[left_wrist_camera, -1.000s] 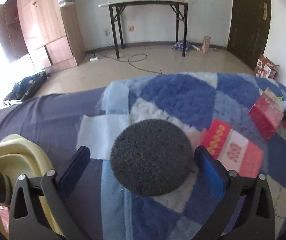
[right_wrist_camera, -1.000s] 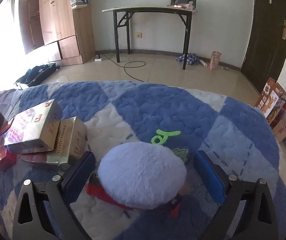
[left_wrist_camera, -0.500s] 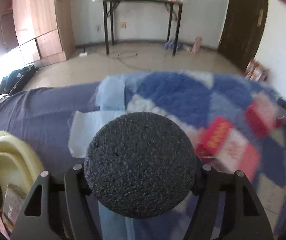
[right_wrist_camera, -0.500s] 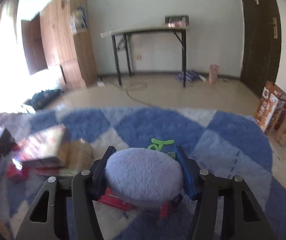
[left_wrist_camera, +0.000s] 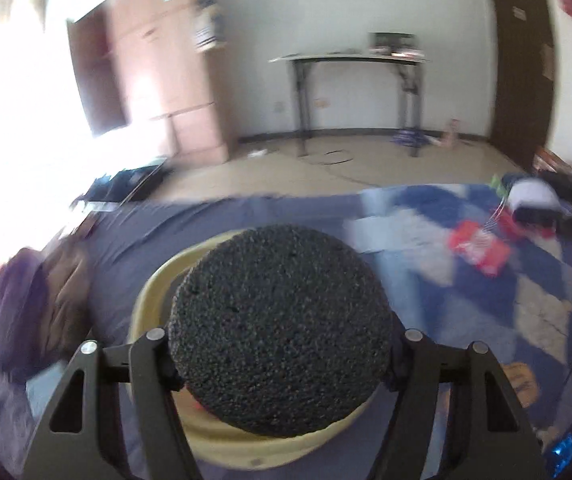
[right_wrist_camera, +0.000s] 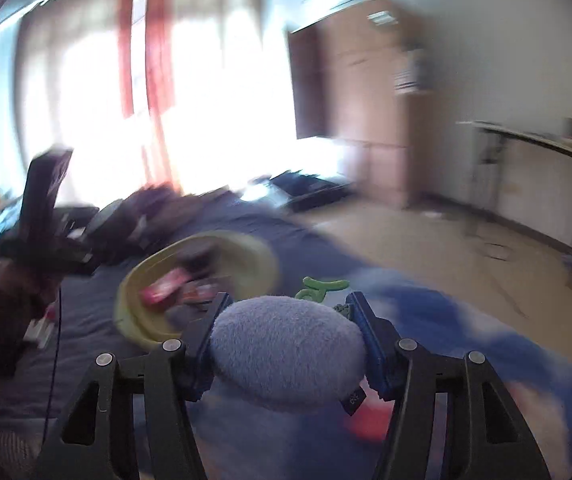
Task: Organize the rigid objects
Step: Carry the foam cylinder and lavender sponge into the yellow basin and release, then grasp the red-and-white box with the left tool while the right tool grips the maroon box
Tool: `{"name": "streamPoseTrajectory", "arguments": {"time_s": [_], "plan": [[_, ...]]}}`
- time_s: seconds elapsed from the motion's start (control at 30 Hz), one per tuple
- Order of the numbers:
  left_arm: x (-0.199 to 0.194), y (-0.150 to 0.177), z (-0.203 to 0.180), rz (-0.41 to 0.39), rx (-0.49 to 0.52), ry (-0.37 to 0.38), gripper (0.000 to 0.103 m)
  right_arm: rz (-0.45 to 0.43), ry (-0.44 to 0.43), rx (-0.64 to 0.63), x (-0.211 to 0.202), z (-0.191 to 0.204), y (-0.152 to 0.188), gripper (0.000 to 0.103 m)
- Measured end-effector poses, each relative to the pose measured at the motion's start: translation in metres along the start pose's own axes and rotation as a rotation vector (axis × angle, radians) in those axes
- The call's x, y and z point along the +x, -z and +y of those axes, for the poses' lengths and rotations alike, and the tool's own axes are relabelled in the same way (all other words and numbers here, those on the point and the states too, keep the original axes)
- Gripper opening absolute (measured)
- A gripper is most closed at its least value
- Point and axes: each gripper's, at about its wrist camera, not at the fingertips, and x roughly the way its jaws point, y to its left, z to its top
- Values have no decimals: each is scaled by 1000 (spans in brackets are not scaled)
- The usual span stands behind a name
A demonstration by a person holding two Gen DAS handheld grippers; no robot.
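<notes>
My left gripper (left_wrist_camera: 281, 360) is shut on a dark grey, rough round sponge (left_wrist_camera: 279, 320), held in the air right over a yellow basin (left_wrist_camera: 153, 292) on the bed. My right gripper (right_wrist_camera: 288, 326) is shut on a pale blue fuzzy round pad (right_wrist_camera: 286, 356), which it holds up. From that side the yellow basin (right_wrist_camera: 255, 250) lies ahead to the left with red items (right_wrist_camera: 163, 286) inside. Both views are blurred by motion.
A blue and white quilt (left_wrist_camera: 438, 288) with red boxes (left_wrist_camera: 478, 246) covers the bed's right part, and a dark sheet (left_wrist_camera: 189, 228) covers the left. A green piece (right_wrist_camera: 320, 286) lies beyond the right fingers. A person's hand (right_wrist_camera: 1, 304) is at the left. Floor, cupboard and a black table lie beyond.
Both grippers went from open around their round objects to shut on them. They then rose and swung left, so the yellow basin now lies under the left one.
</notes>
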Motion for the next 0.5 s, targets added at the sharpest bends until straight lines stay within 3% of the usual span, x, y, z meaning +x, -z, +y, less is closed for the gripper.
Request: {"name": "streamPoseTrajectory", "arguments": {"time_s": [0.07,0.17,0.23,0.3,0.5], "plan": [[20,16,29,39,-50,-48,68,59,-50,-75,49,28,-10,58],[64,36,55,126,-128,-33,68,169,-103,-81,127,53,-22,58],[86,46,66,142,-156,-37,68,224,-112,-71,173,64,-26,58],[101,50,73,164,-163,-60,68,258,-97,-77,206,73,-28,58],[119,64,81,230,-188,-29,68,329,-78,-34,266,79,-22,58]]}}
